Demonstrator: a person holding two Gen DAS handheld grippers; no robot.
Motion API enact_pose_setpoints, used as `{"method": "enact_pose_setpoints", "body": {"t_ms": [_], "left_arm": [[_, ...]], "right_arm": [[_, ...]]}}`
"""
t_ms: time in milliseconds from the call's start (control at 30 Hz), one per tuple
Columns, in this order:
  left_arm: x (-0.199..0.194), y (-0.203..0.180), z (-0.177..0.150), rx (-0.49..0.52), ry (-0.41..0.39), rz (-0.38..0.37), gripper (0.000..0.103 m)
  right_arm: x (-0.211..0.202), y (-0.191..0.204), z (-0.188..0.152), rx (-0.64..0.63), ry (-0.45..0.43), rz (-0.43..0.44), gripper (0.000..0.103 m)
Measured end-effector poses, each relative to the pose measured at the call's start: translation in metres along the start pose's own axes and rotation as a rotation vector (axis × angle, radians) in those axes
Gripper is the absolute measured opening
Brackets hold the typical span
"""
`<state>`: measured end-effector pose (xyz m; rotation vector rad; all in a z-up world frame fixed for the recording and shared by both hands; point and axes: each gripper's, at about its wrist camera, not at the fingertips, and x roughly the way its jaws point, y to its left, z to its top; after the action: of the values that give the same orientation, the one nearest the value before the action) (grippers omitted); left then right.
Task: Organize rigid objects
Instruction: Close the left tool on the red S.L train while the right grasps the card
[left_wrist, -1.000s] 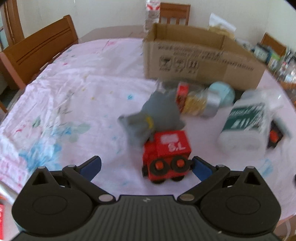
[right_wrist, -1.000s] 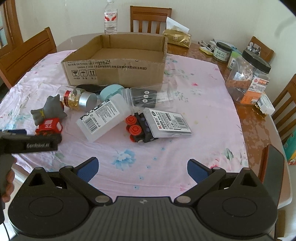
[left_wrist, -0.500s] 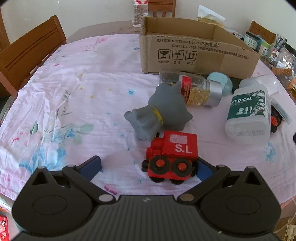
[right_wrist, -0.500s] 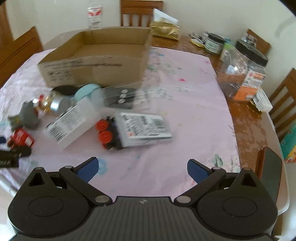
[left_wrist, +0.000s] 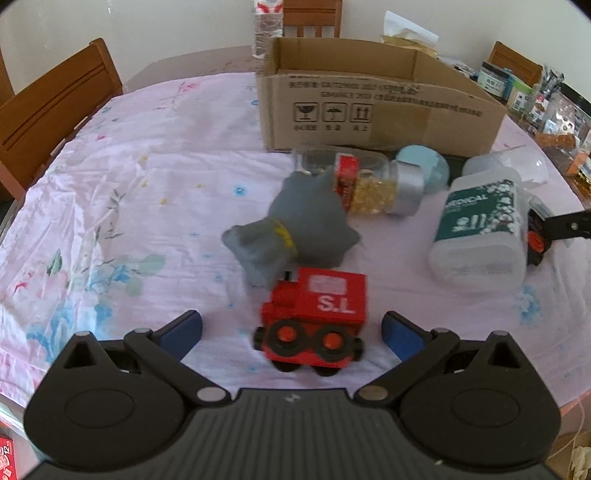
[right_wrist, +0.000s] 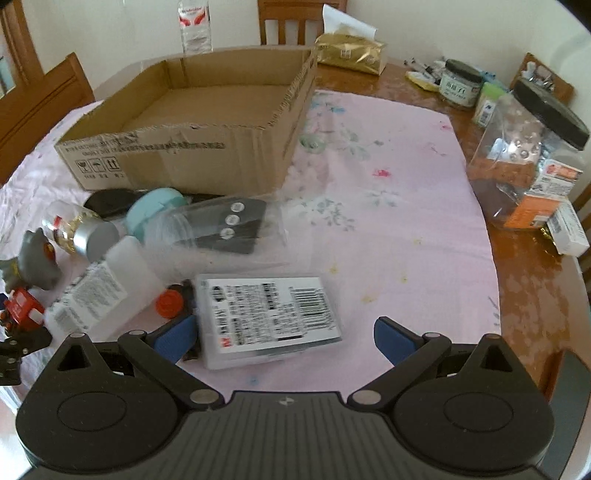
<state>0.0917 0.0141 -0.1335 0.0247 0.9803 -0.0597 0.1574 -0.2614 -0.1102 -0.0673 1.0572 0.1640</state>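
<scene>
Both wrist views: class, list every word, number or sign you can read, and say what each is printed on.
"S.L": side of the red toy train.
"MEDICAL": green label of the white bottle; its larger characters are blurred.
Fragile, umbrella and this-way-up signs: front of the cardboard box; its printed lines are too small to read.
Barcode and dense print: flat plastic case, unreadable.
Water bottle label: too blurred.

Quick count, stuff on cloth: 1 cardboard box (right_wrist: 192, 122), 1 red toy train (left_wrist: 317, 314), 1 grey toy animal (left_wrist: 295, 229), 1 capsule jar (left_wrist: 373, 188), 1 white medical bottle (left_wrist: 480, 229), 1 flat labelled case (right_wrist: 266, 314), 1 clear tub with remote (right_wrist: 225, 229), 1 teal lid (right_wrist: 157, 206). Chairs visible from right wrist: 4ish.
</scene>
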Motion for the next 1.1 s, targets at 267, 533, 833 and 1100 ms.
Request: {"method": "enact_pose_setpoints", "body": {"t_ms": [267,533,833,1100], "left_arm": [[0.002,-0.016,0.005,-0.01,0.011,0.015,0.102],[0.002,-0.019,0.006,-0.032,0.012,0.038,0.102],[0.003,-0.019,0.007,-0.022,0.017,0.027,0.1],[0.003,-0.018,0.009,-0.033,0.004,0.016,0.088]], "right_arm": [[0.013,-0.039,0.012,-0.033,0.024,-0.013,0.103],[0.011,-0.041,0.006,-0.123,0.077,0.082,0.103],[0.024,-0.034,0.002,-0.193,0.028,0.052,0.103],[0.034,-0.043,0.014,-0.214,-0.021,0.07,0.103]]}}
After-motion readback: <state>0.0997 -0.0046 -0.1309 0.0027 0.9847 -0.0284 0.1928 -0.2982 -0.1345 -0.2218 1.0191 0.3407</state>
